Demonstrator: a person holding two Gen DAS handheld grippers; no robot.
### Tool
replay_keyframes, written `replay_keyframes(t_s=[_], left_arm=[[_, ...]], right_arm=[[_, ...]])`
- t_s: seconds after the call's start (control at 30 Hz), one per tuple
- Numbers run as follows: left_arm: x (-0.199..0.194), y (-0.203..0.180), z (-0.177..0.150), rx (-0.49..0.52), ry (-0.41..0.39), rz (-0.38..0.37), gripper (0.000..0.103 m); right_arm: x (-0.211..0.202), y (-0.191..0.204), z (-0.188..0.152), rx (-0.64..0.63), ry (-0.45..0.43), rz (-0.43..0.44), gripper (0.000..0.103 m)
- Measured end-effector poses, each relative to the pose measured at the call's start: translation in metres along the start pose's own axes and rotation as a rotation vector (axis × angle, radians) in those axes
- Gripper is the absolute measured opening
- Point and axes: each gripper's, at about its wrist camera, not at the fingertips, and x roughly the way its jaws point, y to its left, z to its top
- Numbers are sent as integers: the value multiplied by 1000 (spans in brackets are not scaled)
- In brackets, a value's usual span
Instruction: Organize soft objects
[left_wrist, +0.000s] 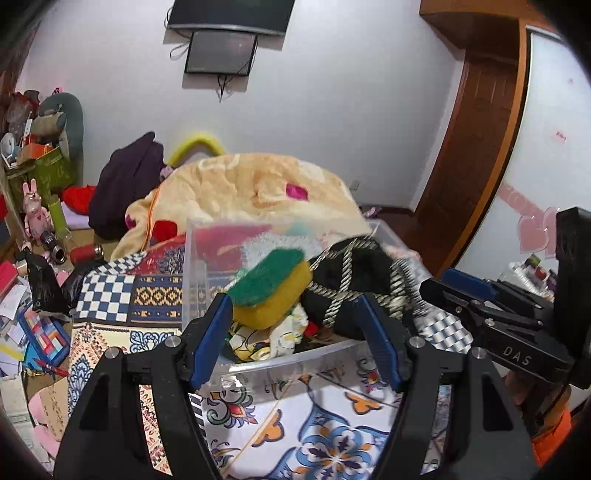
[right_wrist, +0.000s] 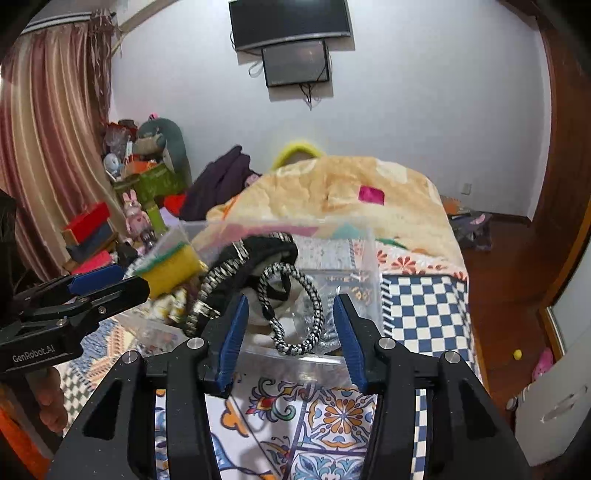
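With both the left gripper (left_wrist: 295, 332) and right gripper (right_wrist: 288, 328) spread and empty at the near wall of the clear bin (left_wrist: 295, 360) on the bed, the sponge (left_wrist: 271, 291) perched atop the heap inside could be knocked out by a careless nudge.

A clear plastic storage bin (left_wrist: 207, 258) on the bed holds a yellow sponge with a green scouring top (left_wrist: 271, 288), tilted atop the pile, beside a black bag with striped rope handles (right_wrist: 258, 258), and floral cloth (left_wrist: 266, 339) beneath.
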Motion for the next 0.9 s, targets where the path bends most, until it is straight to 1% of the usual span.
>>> replay_keyframes(t_s=[0.17, 0.2, 0.23, 0.3, 0.37, 0.43, 0.47, 0.57, 0.63, 0.67, 0.77, 0.83, 0.9], left_arm=[[-47, -11, 12, 29, -117, -19, 70], [-56, -14, 14, 34, -140, -21, 70], [-65, -16, 16, 39, -161, -24, 70], [-86, -23, 20, 56, -208, -30, 70], [-103, -29, 23, 73, -243, -32, 70], [-117, -35, 24, 82, -273, -34, 75], [-127, -38, 24, 89, -295, -34, 76], [-149, -45, 25, 114, -346, -34, 78], [-160, -49, 24, 121, -370, -33, 88], [-165, -50, 24, 122, -381, -33, 89], [-177, -56, 22, 134, -406, -16, 92], [-180, -58, 22, 137, -418, -5, 102], [-184, -59, 21, 133, -425, 1, 102]], right_arm=[[-36, 6, 13, -16, -82, 23, 45], [-44, 8, 16, -21, -100, 37, 49], [-52, 9, 17, -26, -122, 50, 56], [-70, 14, 20, -37, -175, 51, 62], [-89, 21, 23, -57, -222, 61, 63], [-103, 26, 24, -65, -258, 73, 64], [-112, 28, 24, -68, -279, 80, 64], [-133, 33, 25, -72, -337, 91, 71], [-145, 36, 23, -73, -369, 93, 74], [-150, 37, 22, -74, -381, 94, 75], [-161, 39, 20, -71, -415, 89, 86], [-164, 39, 19, -65, -428, 93, 95], [-165, 39, 18, -57, -438, 91, 103]])
